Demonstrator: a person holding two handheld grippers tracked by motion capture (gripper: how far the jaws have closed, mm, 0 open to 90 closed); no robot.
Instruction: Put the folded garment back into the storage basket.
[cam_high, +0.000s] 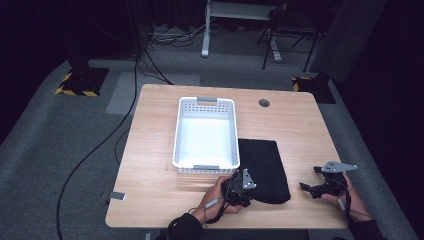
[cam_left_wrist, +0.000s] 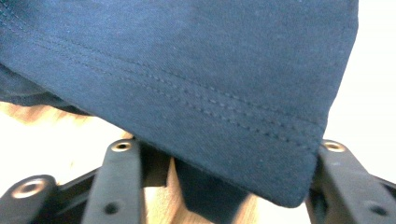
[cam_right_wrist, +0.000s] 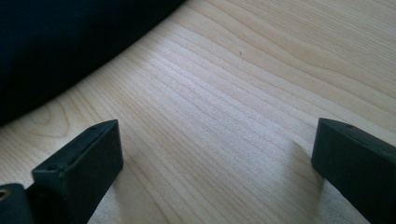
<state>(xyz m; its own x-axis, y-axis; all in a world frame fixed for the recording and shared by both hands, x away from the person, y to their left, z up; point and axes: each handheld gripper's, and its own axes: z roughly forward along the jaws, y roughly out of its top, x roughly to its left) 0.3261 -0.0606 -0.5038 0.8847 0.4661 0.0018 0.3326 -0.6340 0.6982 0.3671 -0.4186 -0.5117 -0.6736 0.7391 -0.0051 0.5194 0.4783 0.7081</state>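
A black cloth (cam_high: 263, 162) lies folded on the wooden table (cam_high: 295, 125), just right of the white basket (cam_high: 232, 135). My left gripper (cam_high: 241, 192) sits at the cloth's near left corner. In the left gripper view the stitched hem of the cloth (cam_left_wrist: 196, 84) hangs across both jaws and hides their tips; the left gripper (cam_left_wrist: 229, 154) has its jaws standing apart, and the fabric between them looks flat, not bunched. My right gripper (cam_high: 311, 179) rests low over bare wood to the right of the cloth. The right gripper (cam_right_wrist: 215, 154) is open with nothing between its fingers, and the cloth (cam_right_wrist: 56, 42) lies at the upper left.
The white slotted basket has nothing in it and stands mid-table, its near rim (cam_high: 206, 167) close to my left hand. A round cable hole (cam_high: 264, 103) is at the table's far right. Bare wood (cam_high: 150, 180) lies left of the basket.
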